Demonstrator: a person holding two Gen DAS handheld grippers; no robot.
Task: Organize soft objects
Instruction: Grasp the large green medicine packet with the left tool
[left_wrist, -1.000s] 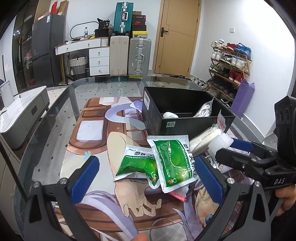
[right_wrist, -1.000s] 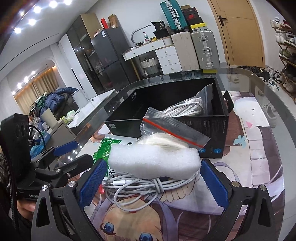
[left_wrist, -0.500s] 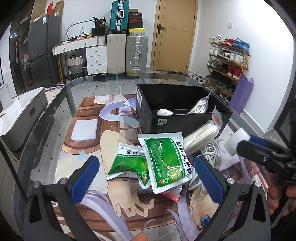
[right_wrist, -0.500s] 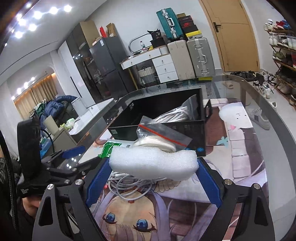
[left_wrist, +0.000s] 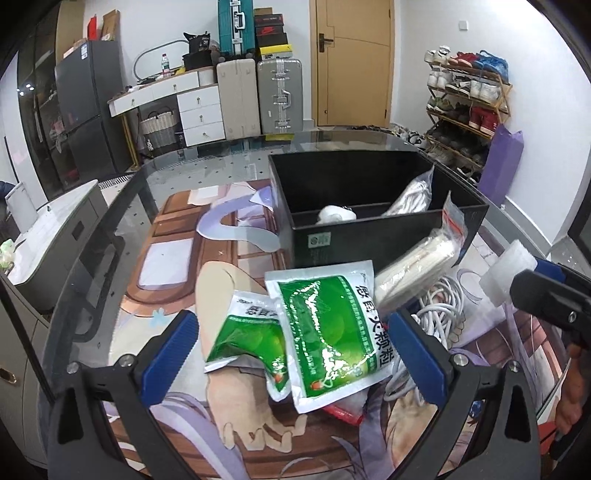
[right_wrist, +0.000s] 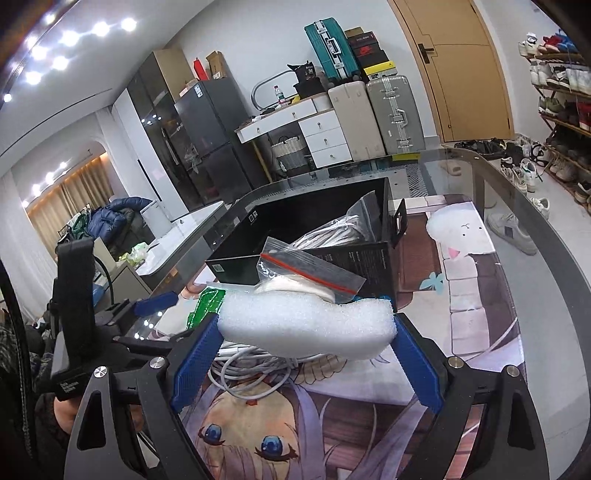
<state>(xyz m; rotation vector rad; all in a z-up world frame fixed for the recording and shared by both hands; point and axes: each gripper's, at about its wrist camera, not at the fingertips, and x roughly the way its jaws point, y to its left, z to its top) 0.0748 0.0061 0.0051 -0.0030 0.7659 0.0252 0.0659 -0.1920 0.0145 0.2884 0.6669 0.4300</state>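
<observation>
Since earlier frame, right gripper (right_wrist: 306, 332) has lifted foam block (right_wrist: 306, 323) clear of cable coil (right_wrist: 255, 365), nearer black box (right_wrist: 295, 236). Pads clamp block's ends, squeezing lightly (soft, so held crosswise to stay level). Block hangs just short of box's near wall, above zip bag (right_wrist: 306, 269). Left gripper (left_wrist: 291, 354) spread wide, holding nothing, poised over green sachets (left_wrist: 325, 332) before box, likely next pick.

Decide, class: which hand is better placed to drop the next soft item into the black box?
Right. Its tongs already grip the white foam block, lifted just short of the black open-topped box. The left tongs are open and empty above the green foil sachets.
</observation>
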